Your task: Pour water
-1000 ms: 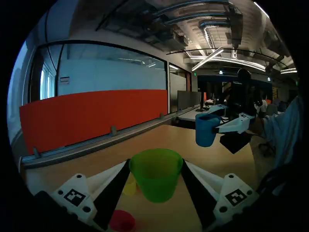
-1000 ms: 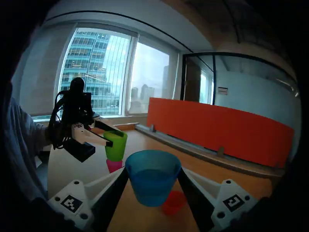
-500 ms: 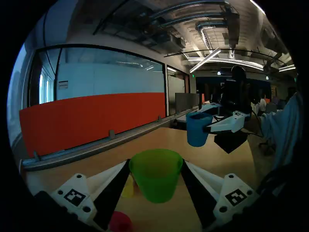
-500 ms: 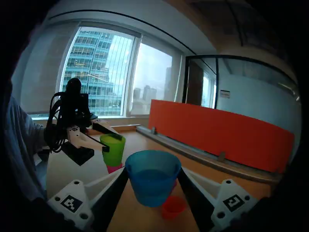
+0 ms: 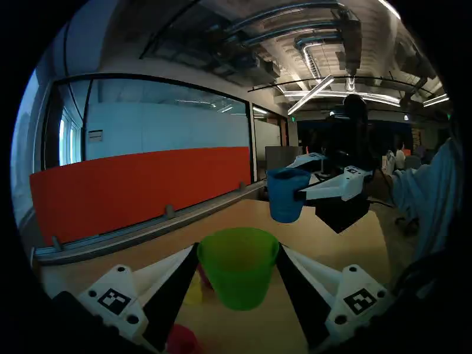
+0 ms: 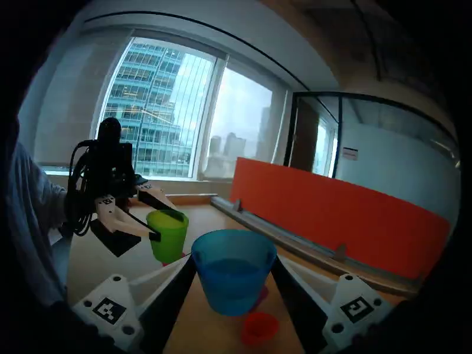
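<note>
1. Writing: no brand or readable text found. One sign (image 5: pixel 95 135) on the glass wall is too small to read. Each near gripper carries two square black-and-white markers (image 5: pixel 114 300), one per finger.
2. Left gripper (image 5: pixel 237 251): both fingers clamped on one green cup (image 5: pixel 238 280), held upright above the table (image 5: pixel 336 236).
3. Right gripper (image 6: pixel 233 259): both fingers clamped on one blue cup (image 6: pixel 234 283), upright, with water visible inside.
4. Left gripper view: the blue cup hangs in the air beyond the green cup, higher and apart from it.
5. Small cups on the table: one yellow cup (image 5: pixel 193 290) and one reddish cup (image 5: pixel 182 340) below the green cup; one red cup (image 6: pixel 259 327) below the blue cup.
6. One orange partition (image 5: pixel 135 183) runs along the table's far edge.
</note>
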### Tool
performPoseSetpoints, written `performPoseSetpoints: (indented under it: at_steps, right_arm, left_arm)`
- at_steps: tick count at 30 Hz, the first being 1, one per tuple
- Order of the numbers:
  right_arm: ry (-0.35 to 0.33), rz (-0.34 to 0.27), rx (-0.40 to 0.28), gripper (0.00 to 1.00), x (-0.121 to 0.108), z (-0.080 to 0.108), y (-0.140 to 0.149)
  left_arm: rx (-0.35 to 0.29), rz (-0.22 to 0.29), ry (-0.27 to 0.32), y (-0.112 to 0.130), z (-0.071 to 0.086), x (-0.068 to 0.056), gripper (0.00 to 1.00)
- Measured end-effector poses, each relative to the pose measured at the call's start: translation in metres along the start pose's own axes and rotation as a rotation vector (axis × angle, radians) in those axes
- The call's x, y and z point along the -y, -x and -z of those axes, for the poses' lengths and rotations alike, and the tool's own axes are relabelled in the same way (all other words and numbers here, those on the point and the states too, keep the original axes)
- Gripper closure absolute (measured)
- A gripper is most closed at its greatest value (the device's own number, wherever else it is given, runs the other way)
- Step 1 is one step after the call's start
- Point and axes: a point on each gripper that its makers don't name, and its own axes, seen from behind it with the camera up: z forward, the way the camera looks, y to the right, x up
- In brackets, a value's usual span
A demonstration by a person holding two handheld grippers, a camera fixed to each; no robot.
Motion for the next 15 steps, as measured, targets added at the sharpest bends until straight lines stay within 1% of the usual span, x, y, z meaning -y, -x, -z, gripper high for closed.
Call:
performPoseSetpoints:
  at_steps: [11,15]
  right_arm:
    - [-0.013,0.074,-0.006,0.1,0.002,-0.01,-0.014]
    - [-0.013,0.113,-0.008,0.1,0.002,-0.015,-0.02]
  left_arm:
    - [-0.008,0.013,0.006,0.001,0.002,-0.006,0.1]
    - [-0.006,0.021,0.011,0.002,0.002,-0.01,0.1]
